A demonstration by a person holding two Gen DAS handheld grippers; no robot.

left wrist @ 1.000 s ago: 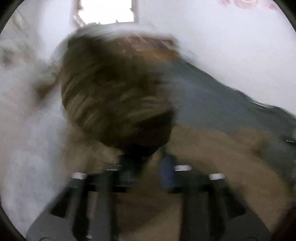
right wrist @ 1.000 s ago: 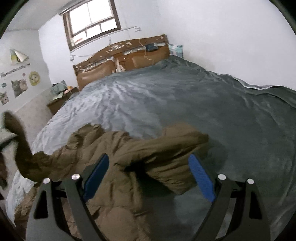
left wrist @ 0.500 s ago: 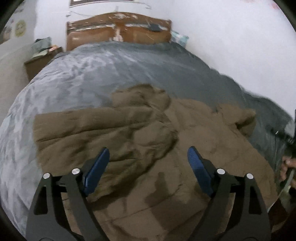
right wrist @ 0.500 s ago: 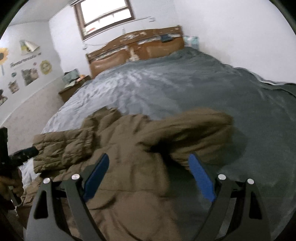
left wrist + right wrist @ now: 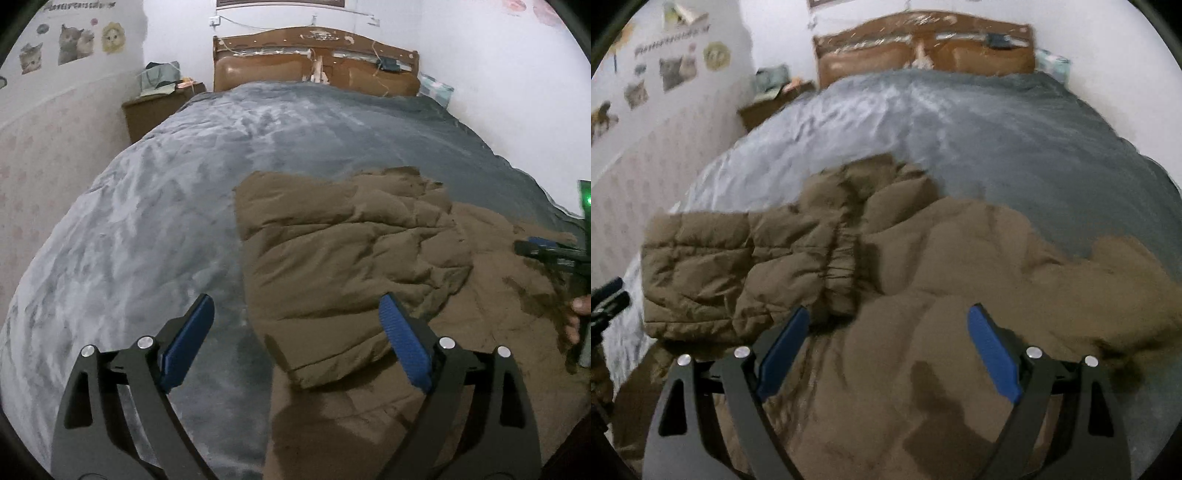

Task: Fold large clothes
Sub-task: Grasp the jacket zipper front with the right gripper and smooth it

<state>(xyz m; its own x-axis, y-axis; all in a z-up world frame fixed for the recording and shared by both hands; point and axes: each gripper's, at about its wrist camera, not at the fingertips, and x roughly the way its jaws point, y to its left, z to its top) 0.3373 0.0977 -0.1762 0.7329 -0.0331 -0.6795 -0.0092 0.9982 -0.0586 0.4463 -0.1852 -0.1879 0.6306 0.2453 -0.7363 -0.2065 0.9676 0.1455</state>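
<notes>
Both claws hang spread and empty over a brown padded coat on the bed.

Left claw [image 5: 295,339] has its jaws opening, blue pads [image 5: 190,343] wide apart above the folded-over sleeve [image 5: 332,258], pinching nothing. Right claw [image 5: 886,350] is spread as wide, its pads clear of the cloth below. The brown padded coat [image 5: 923,295] lies on the grey bedspread [image 5: 258,147] at the near end of the bed, one sleeve laid across its body and a gathered cuff [image 5: 838,266] showing in the right view. Farther back stand a wooden headboard [image 5: 314,59] and a bedside cabinet [image 5: 155,107]. In the left view the right claw's tip and fingers of the person's hand [image 5: 576,314] show at the right edge.
</notes>
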